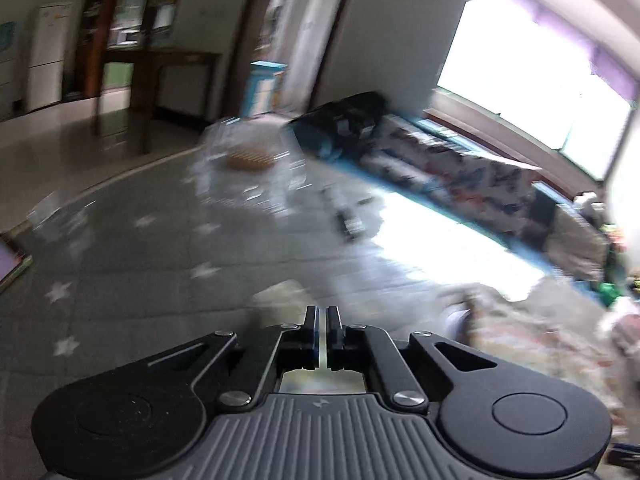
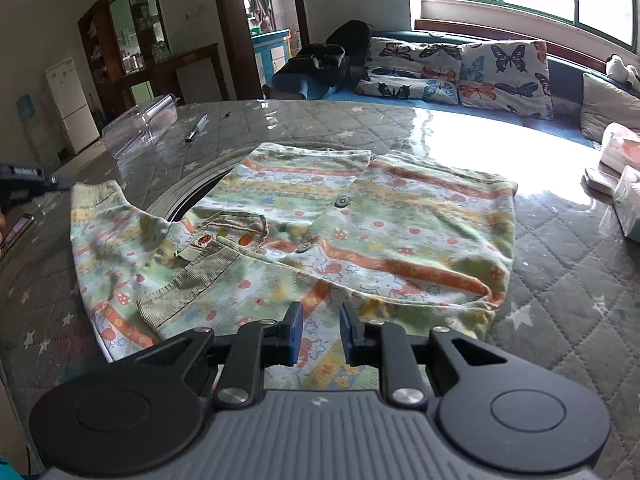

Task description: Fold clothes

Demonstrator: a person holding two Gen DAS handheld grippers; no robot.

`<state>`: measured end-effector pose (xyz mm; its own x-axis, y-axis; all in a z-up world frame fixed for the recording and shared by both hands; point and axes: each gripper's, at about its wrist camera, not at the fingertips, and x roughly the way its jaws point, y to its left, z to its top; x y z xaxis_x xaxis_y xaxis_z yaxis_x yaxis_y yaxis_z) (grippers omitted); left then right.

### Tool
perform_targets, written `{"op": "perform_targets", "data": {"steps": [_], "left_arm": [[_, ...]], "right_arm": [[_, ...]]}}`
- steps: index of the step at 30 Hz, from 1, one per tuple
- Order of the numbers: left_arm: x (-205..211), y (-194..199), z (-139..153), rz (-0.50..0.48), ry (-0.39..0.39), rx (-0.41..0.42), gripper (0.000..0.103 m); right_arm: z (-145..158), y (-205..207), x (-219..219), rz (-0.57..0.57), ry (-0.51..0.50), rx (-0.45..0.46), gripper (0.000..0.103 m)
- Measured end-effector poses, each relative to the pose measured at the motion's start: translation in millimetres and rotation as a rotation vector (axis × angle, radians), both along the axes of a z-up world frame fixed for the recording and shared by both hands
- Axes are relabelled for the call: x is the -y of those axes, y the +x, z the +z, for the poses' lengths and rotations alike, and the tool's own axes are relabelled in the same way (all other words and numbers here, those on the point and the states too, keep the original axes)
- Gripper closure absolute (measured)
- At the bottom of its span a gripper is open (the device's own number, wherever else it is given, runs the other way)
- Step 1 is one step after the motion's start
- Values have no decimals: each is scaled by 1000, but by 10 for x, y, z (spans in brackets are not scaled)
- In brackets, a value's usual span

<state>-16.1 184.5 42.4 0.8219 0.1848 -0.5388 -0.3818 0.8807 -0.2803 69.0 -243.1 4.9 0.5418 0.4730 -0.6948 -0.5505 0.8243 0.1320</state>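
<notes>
A child's shirt (image 2: 360, 232) with green, yellow and orange stripes, buttons and a corduroy collar lies spread on the quilted grey table (image 2: 560, 260). Its left sleeve cuff (image 2: 96, 192) is lifted off the table, and my left gripper (image 2: 60, 182) meets it at the view's left edge. In the blurred left wrist view that gripper (image 1: 322, 312) has its jaws together, with a pale bit of cloth (image 1: 280, 294) just ahead of the tips and the shirt (image 1: 520, 332) low on the right. My right gripper (image 2: 320, 332) hovers over the shirt's near hem, jaws apart, with nothing gripped.
A clear plastic box (image 2: 140, 124) and a pen (image 2: 196, 128) lie at the table's far left. Tissue packs (image 2: 624, 184) sit at the right edge, a phone (image 2: 16, 232) at the left edge. A sofa with butterfly cushions (image 2: 480, 68) runs behind the table.
</notes>
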Motion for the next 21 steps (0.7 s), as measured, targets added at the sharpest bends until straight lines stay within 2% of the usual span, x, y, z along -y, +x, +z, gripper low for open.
{"op": "perform_targets", "data": {"steps": [6,8,13,16,21], "left_arm": [[568,83,368,-177,20,79,100],[647,99,422,-189,24,97,100],[589,108,308,-132,25,42,97],[415,28,137,-45,36,-6,94],[4,-121,-179,120,28,-82,63]], "right_arm": [[58,-43,131,-28,23,16,84],[83,-70,176,-32,33,24,84],[81,-85,225,-35,41,26,84],[57,-80,227,-36,40,20,83],[18,-62,172,-30,30,7,83]]}}
